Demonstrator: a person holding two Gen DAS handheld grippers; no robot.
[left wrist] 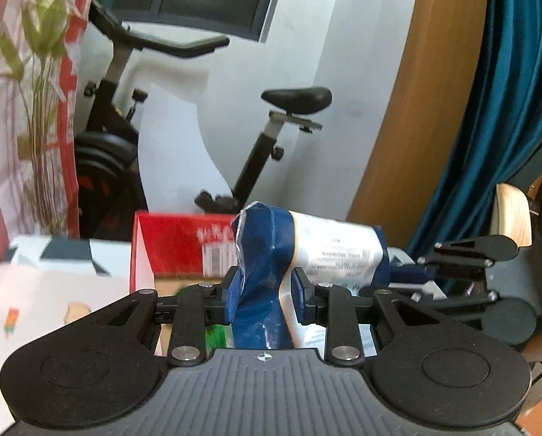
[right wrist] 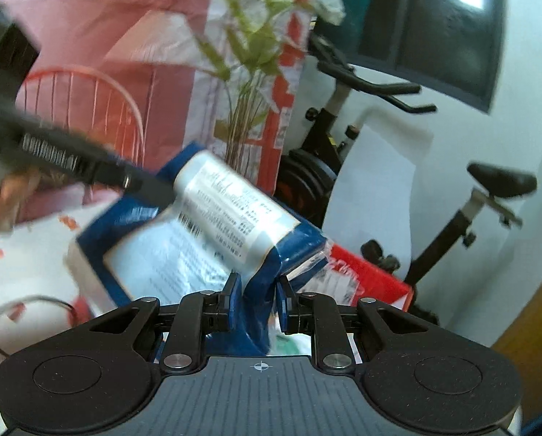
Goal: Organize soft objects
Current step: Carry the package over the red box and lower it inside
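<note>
A soft blue and white plastic pack with printed text hangs in the air between both grippers. My left gripper is shut on its crumpled blue end, the blue pads pinching the film. In the same view my right gripper comes in from the right and grips the pack's far end. From the right wrist view, the right gripper is shut on a blue corner of the pack, which is tilted and blurred. The left gripper reaches in from the upper left and holds the pack's other end.
A red open cardboard box sits just beyond the pack. An exercise bike stands against the white wall behind. An artificial plant and a red and white bag are at the left, a teal curtain at the right, and a white patterned cloth lies below.
</note>
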